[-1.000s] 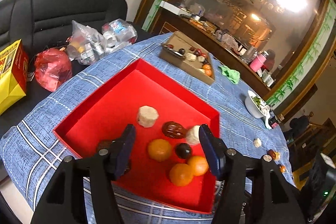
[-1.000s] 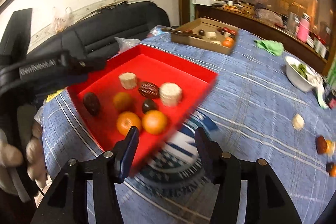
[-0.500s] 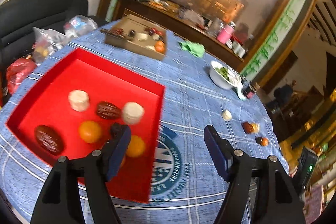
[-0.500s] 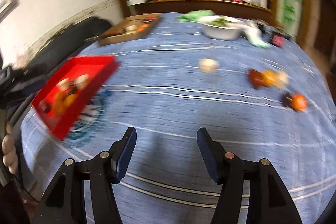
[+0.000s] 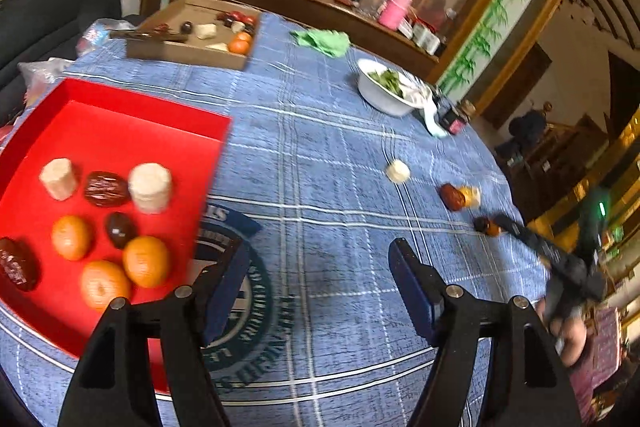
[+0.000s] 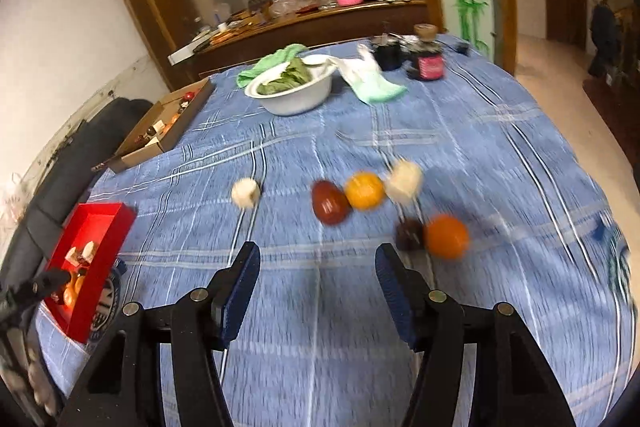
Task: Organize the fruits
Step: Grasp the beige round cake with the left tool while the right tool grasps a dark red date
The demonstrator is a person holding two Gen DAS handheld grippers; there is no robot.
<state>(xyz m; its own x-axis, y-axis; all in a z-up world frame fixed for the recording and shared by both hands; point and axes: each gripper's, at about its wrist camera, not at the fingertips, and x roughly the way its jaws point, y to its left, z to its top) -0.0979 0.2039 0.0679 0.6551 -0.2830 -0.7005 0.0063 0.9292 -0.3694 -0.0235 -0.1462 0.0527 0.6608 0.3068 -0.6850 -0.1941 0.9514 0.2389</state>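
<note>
I see the round table under its blue plaid cloth (image 5: 320, 155) in both wrist views, but each view covers a different part. My left view gives the red tray (image 5: 120, 131) in full at the table's left side; my right view shows only its near corner at far left. The tray holds three oranges (image 5: 146, 261), two pale cylindrical pieces (image 5: 150, 187), two wrinkled red dates (image 5: 106, 189) and one small dark fruit (image 5: 120, 229). At the far edge, the cardboard box (image 5: 188, 53) holds mixed small fruit, legible only in the left view. The white bowl (image 6: 296, 91) holds green leaves, clearest in the right view. Loose fruit lies on the cloth well apart from the tray: the right view, though blurred, separates a pale piece (image 6: 245, 193), a red date (image 6: 330, 203), an orange (image 6: 446, 235) and others. My left gripper (image 5: 316, 287) stands with jaws apart and nothing between them. My right gripper (image 6: 316, 287) likewise spreads empty above bare cloth, near the loose fruit.
</note>
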